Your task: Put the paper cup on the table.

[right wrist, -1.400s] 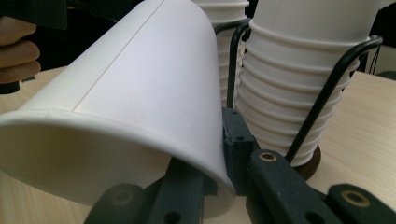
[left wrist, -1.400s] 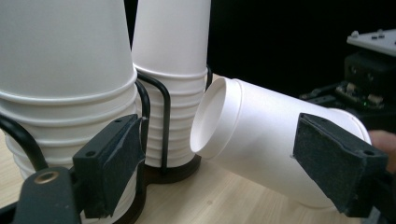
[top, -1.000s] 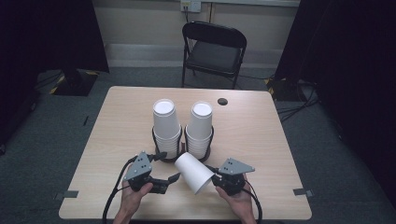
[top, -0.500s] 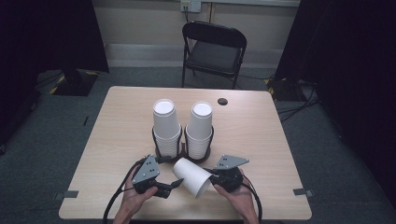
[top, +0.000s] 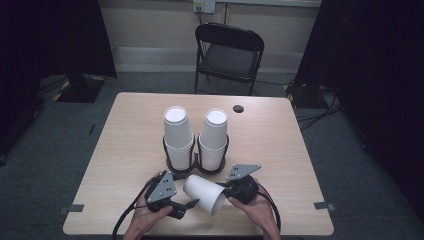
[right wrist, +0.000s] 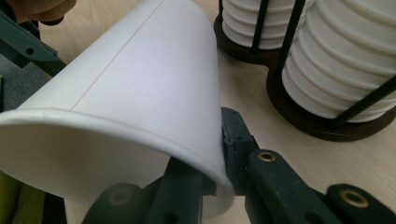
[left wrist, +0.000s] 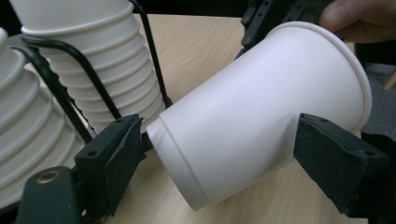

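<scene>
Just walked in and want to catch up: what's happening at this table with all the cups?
A person works with a gripper in each hand. The right gripper is shut on the rim of a single paper cup, holding it on its side above the table. The left gripper has its jaws either side of the cup's base end, not pressing. Behind them, two cup stacks stand in a black wire holder.
</scene>
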Demonstrator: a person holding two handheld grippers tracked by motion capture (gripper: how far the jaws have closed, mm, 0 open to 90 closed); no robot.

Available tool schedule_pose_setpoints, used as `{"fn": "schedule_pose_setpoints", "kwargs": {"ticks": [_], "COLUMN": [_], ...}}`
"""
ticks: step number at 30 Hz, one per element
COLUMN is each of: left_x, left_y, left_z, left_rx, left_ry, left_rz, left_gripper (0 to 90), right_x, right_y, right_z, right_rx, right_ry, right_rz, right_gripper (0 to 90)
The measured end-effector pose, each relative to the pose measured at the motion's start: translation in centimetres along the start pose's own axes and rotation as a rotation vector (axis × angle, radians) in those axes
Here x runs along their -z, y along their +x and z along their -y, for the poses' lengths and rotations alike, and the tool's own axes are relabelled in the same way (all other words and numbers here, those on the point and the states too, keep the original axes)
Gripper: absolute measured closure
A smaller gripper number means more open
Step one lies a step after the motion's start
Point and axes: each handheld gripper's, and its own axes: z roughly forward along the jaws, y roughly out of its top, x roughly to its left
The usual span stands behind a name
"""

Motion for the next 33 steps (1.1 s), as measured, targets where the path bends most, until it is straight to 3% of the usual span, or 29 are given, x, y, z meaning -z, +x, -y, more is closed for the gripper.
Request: {"fn": "schedule_pose_setpoints", "kwargs": {"ticks": [11, 18, 28, 33], "left_x": [-0.6, -1.0, -2.0, -2.6], "left_y": [-0.6, -0.5, -0.6, -0.8], "left_z": [-0.5, -0.6, -1.0, -1.1], "left_rx": [-0.088, -0.091, -0.179, -0.19], "left_ry": [0.064, 0.081, 0.135, 0.136], "left_rz": [0.053, 0.066, 0.119, 0.14], "left_gripper": [14.5, 7.5, 1.1, 0.0], "right_x": [-0.5, -0.7, -0.8, -0.9], "right_y": [0.0, 0.0, -0.1, -0.2], "right_z": [-0.6, -1.0, -1.5, -1.6], "right_rx": [0.024, 0.036, 0.049, 0.045], "right_ry": [0.064, 0.075, 0.103, 0.103], "right_rz": [-0.038, -0.044, -0.059, -0.064], "right_gripper": [86.6, 86.7, 86.8, 86.9]}}
